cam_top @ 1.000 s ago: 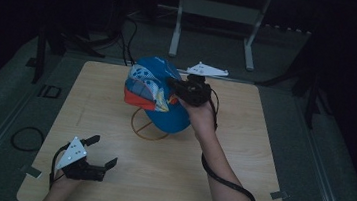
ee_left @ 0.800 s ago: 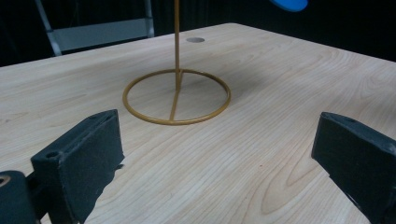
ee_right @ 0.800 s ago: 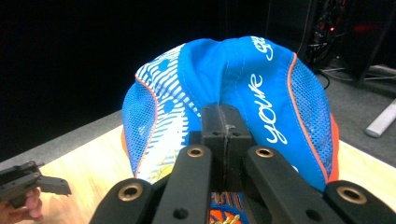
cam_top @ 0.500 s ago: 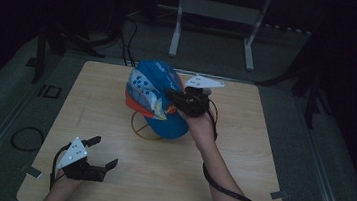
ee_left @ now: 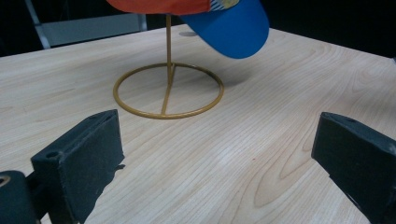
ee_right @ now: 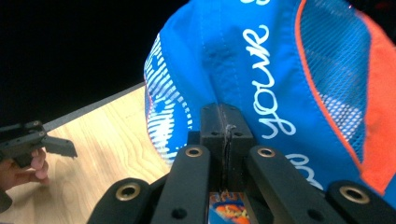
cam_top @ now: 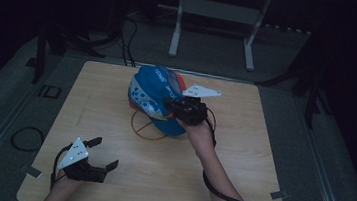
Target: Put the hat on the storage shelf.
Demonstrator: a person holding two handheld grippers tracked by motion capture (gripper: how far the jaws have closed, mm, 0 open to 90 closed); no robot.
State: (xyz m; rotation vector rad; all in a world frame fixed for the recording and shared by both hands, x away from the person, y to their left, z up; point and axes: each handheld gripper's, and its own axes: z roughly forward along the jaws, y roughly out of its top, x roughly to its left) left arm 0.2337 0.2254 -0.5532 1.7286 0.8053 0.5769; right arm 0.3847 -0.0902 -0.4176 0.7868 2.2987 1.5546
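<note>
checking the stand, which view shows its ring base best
The left gripper view: the whole gold ring base and its post lie in plain sight on the table. The high view shows part of the ring under the cap.

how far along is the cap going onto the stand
Done: the right gripper has its fingers shut on the blue cap. In hand: the cap hangs over the gold wire stand, apparently not yet seated. Left: settle it and let go. The left gripper waits open near the table edge.
</note>
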